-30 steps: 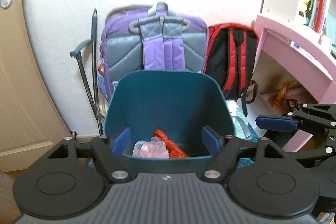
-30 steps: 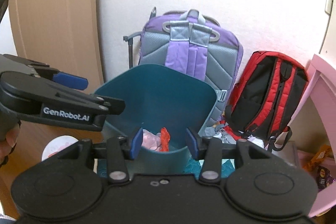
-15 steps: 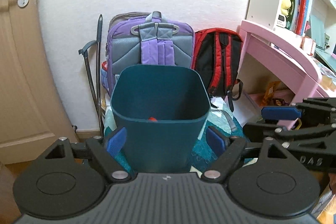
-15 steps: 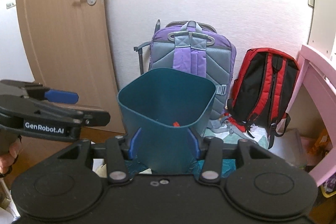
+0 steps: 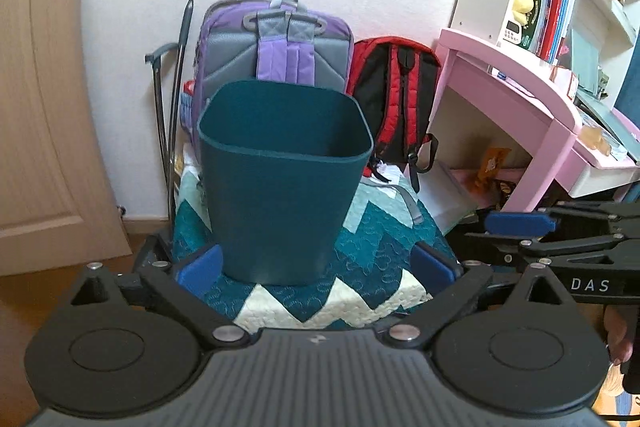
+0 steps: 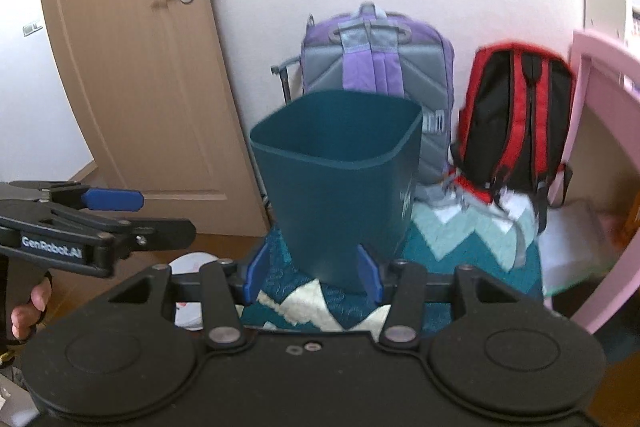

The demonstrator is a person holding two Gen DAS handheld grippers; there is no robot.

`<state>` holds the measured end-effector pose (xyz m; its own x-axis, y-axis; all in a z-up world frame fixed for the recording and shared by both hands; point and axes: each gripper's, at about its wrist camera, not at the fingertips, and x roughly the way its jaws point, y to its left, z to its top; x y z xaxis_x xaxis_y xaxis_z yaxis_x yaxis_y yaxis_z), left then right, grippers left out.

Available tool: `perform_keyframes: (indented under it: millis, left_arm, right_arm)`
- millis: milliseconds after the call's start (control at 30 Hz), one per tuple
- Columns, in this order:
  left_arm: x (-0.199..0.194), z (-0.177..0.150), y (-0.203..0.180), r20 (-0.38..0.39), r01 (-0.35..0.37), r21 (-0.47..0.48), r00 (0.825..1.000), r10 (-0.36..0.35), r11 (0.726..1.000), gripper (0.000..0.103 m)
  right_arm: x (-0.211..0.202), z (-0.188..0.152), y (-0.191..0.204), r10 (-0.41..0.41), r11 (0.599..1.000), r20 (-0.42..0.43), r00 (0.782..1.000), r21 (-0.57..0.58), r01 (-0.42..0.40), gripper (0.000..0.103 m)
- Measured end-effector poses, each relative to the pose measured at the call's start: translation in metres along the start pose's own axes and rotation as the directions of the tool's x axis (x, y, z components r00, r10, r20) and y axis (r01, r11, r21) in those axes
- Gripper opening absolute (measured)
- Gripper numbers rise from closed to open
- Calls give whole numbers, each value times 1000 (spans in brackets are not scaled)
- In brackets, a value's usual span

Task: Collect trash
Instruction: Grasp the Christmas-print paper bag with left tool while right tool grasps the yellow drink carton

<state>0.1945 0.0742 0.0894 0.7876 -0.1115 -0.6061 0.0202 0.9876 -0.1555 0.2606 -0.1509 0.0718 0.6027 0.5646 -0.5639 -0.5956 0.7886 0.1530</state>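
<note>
The jaws of both the left gripper [image 5: 318,265] and the right gripper [image 6: 312,277] are opening, nothing gripped. The teal bin [image 5: 280,183] stands upright on the zigzag quilt [image 5: 384,227]; its contents are hidden.

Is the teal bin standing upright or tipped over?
Upright: the teal bin stands on its base on the zigzag quilt, rim facing up. Its contents are hidden.

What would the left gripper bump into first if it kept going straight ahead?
Most likely the teal bin, low on its front wall. It stands on the zigzag quilt, straight ahead of the left gripper, whose fingers are opening with nothing between them. How far off it stands is hard to judge.
</note>
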Motion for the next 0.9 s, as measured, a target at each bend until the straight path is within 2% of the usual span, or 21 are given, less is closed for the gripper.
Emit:
perform_keyframes:
  millis: [100, 233, 400, 533, 733, 867, 900]
  left_arm:
    - [12, -24, 6, -21, 17, -3, 1000, -17, 1000, 101]
    - [44, -59, 18, -103, 8, 12, 995, -7, 1000, 101]
    - [96, -100, 39, -240, -13, -21, 971, 8, 1000, 101]
    - [135, -133, 54, -325, -41, -17, 945, 33, 999, 101]
    - [202, -177, 84, -458, -78, -47, 887, 48, 996, 101]
    - [244, -205, 111, -529, -113, -50, 846, 69, 992, 101]
    - [253, -212, 117, -529, -144, -31, 842, 106, 989, 101]
  right_arm:
    - [12, -23, -8, 6, 1000, -29, 1000, 16, -6, 49]
    - [39, -59, -21, 6, 999, -85, 996, 39, -3, 49]
    - [86, -111, -41, 4, 996, -202, 979, 90, 15, 49]
    - [126, -155, -58, 5, 990, -308, 951, 135, 39, 49]
    - [182, -211, -74, 15, 987, -427, 904, 153, 56, 49]
    - [220, -241, -69, 37, 995, -497, 867, 100, 14, 49]
    - [230, -248, -67, 42, 996, -515, 856, 85, 2, 49]
